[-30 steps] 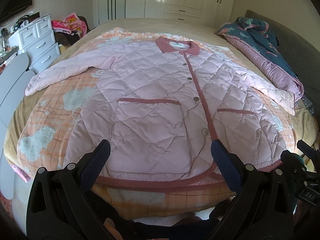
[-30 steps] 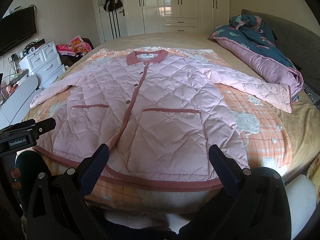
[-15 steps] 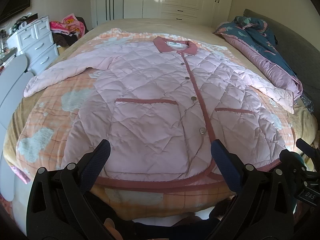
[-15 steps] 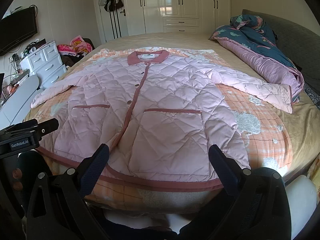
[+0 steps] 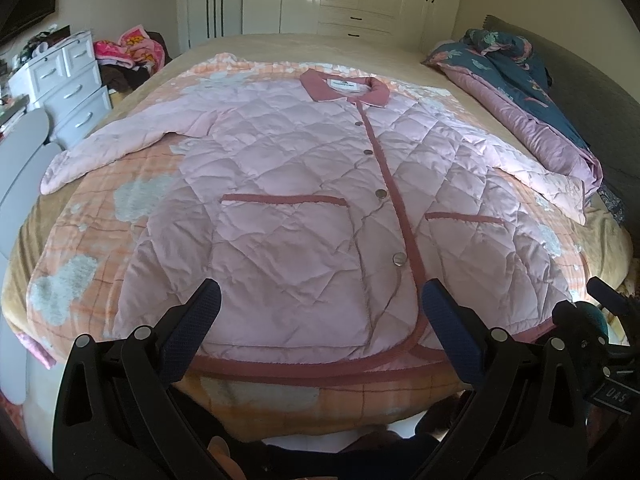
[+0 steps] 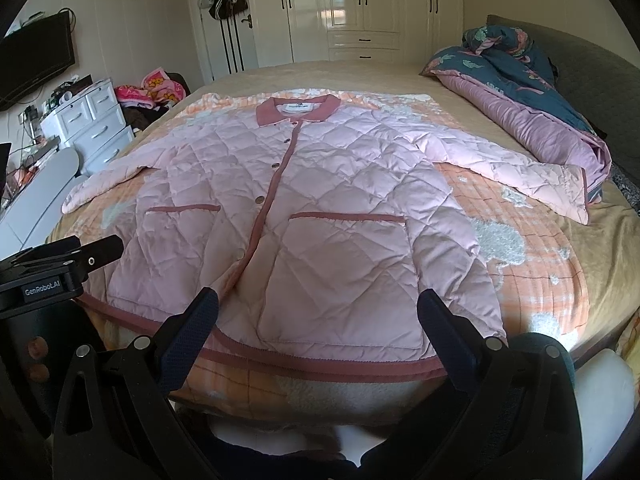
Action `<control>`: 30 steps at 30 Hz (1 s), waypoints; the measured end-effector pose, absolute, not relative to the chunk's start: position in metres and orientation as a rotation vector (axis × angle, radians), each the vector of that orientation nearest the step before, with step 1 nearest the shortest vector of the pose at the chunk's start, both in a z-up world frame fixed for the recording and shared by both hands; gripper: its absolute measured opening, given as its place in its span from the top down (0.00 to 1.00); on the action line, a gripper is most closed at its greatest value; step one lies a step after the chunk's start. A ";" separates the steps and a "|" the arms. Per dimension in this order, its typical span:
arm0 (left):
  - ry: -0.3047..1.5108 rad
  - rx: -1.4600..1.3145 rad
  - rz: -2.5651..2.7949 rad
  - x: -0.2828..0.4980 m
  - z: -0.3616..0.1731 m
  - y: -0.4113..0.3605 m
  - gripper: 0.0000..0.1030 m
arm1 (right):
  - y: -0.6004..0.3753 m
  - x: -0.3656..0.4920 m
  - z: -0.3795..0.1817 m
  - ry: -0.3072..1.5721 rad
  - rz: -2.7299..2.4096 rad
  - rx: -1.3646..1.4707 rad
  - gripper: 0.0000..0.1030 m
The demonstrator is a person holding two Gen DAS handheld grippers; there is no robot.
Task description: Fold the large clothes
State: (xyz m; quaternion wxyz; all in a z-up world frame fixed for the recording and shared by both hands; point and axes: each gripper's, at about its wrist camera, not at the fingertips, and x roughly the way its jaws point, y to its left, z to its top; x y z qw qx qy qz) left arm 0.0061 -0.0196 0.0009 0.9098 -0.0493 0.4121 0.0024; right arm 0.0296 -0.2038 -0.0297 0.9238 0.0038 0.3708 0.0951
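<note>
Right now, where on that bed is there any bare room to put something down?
The beige bedspread beyond the pink jacket's collar is bare up to the far edge. The orange blanket lies open between the jacket's hem and its right sleeve. The far right is crowded by a bunched quilt.

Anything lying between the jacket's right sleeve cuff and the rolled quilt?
Nothing separate. In the right wrist view the sleeve cuff reaches right up against the rolled quilt; no gap is visible.
</note>
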 end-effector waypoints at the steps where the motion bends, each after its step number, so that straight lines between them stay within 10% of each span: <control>1: 0.848 -0.101 0.007 0.006 0.001 -0.020 0.08 | -0.204 0.031 -0.030 0.765 0.200 0.010 0.04; 30: 0.832 -0.134 0.000 0.112 0.025 -0.013 0.08 | -0.195 0.149 0.007 0.783 0.249 0.067 0.04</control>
